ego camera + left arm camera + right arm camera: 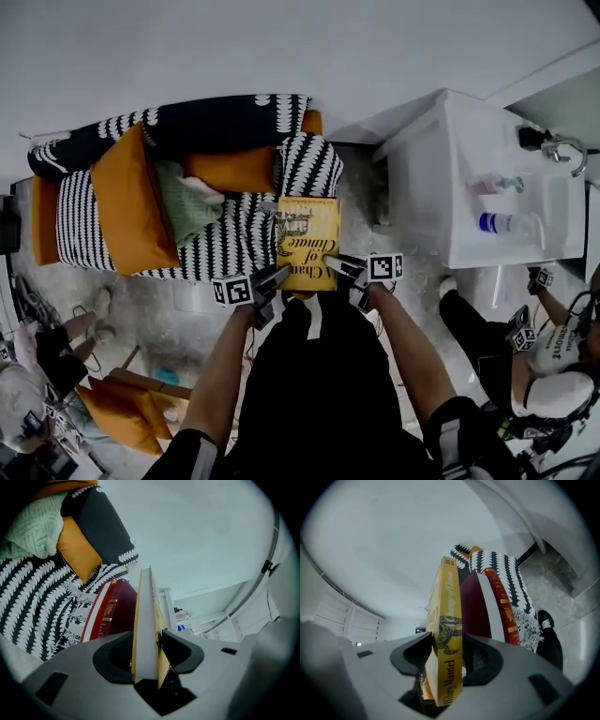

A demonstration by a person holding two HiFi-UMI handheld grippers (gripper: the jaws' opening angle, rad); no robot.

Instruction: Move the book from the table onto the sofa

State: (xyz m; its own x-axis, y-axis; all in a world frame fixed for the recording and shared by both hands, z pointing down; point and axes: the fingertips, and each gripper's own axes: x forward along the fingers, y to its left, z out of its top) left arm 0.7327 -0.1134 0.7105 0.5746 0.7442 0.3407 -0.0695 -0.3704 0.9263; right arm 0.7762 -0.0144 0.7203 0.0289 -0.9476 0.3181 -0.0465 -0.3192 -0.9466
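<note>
**Both grippers clamped on the book's near end, book over the sofa**

- The left gripper (275,278) and the right gripper (342,266) each bite the same yellow book (309,234). In each gripper view the pads press on its two covers. The left grips the page-edge side, the right grips the spine side.
- The book is clear of the white table (422,178), which stands well apart to the right. It is carried cover-up above the right end of the striped sofa (225,248), just beside the patterned arm cushion.
- Key relation: the book's long axis runs straight away from the person toward the sofa back. Both grippers are at the near short edge, one near each corner, so the whole book reaches out ahead of the jaws. Neither hand is nearer than the other, and my read is that the set-down has to be shared evenly.
- Under and beyond it a red book (112,613) lies on the seat. It shows in both gripper views.

Hard to make out:
- The head view hides the red book entirely beneath the yellow one.
- No view shows the yellow book's underside, so I cannot tell whether its far edge touches the red book or hangs free.
- The jaws cover the near edge of the book.
</note>
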